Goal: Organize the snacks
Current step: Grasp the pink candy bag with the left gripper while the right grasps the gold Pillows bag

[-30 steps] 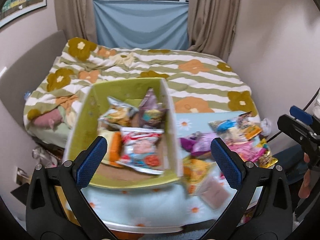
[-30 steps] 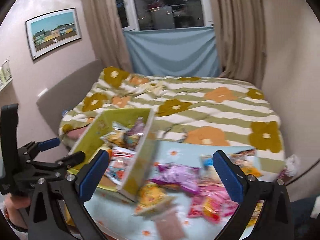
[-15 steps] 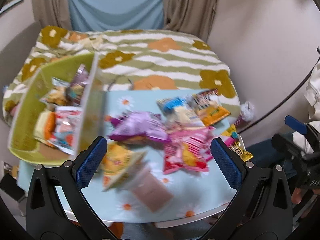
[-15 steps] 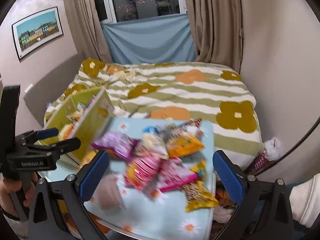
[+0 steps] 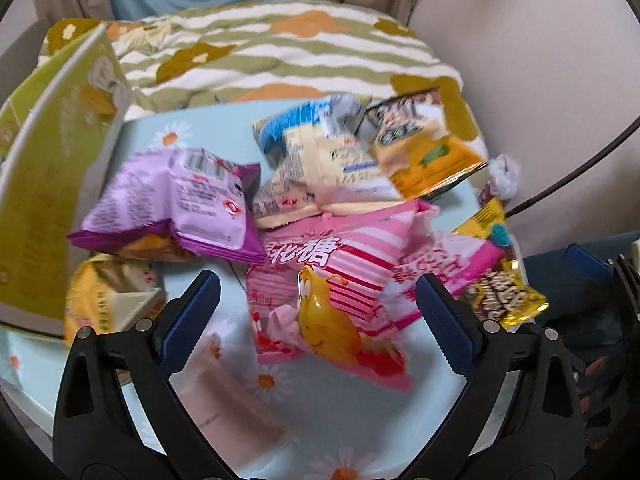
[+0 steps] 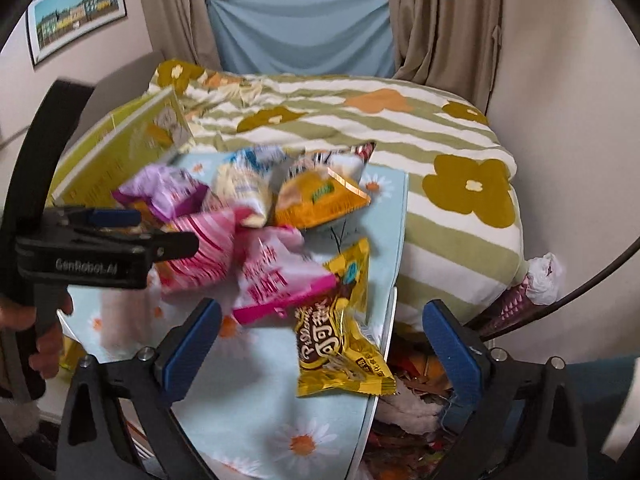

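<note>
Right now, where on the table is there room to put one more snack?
Bare cloth shows at the table's near edge, between the pink striped bag and the yellow chocolate bag. The middle is crowded: purple bag, cream packet and orange bag overlap beside the green box.

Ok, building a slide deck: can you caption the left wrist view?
Open left claw hovering over a pink striped candy bag among snack packets on a daisy-print table.
</note>
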The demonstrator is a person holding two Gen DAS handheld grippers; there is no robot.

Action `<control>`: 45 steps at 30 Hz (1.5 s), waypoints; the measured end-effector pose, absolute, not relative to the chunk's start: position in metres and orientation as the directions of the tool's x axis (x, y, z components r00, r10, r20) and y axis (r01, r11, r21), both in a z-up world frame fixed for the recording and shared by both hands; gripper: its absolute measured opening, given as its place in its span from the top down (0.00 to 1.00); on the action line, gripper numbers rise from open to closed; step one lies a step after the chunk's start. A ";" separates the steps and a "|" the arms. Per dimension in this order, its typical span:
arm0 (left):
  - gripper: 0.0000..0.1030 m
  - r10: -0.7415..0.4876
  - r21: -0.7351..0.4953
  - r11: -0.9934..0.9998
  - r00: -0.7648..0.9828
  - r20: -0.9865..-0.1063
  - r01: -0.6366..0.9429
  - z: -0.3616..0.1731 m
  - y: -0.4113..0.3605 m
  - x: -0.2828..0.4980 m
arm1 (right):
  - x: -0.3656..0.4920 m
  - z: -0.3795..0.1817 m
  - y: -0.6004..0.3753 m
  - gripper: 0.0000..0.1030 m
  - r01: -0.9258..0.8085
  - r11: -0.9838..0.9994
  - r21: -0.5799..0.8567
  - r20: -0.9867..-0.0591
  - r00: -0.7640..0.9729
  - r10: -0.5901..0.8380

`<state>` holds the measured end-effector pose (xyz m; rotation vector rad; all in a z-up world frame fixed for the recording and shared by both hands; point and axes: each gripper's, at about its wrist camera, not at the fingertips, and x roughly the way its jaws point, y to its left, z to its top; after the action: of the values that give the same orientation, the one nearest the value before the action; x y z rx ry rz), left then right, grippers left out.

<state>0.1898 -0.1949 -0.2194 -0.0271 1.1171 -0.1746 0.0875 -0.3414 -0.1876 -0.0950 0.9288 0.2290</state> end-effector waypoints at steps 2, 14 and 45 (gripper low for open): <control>0.05 -0.145 -0.100 0.986 0.410 -0.900 0.131 -0.230 -0.197 0.193 | 0.090 -0.200 -0.339 0.05 -0.252 0.968 0.000 -0.810 0.568 0.148; 0.17 -0.125 -0.062 0.984 0.396 -0.910 0.168 -0.252 -0.204 0.197 | 0.097 -0.236 -0.327 0.19 -0.313 0.946 -0.086 -0.827 0.552 0.108; 0.36 -0.133 -0.041 0.972 0.403 -0.906 0.229 -0.227 -0.207 0.160 | 0.097 -0.244 -0.322 0.57 -0.287 0.945 -0.160 -0.855 0.518 0.013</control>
<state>0.1601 -0.2070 -0.2271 0.0949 1.1340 -0.2294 0.0966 -0.3215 -0.2443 -0.2977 1.0142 0.1830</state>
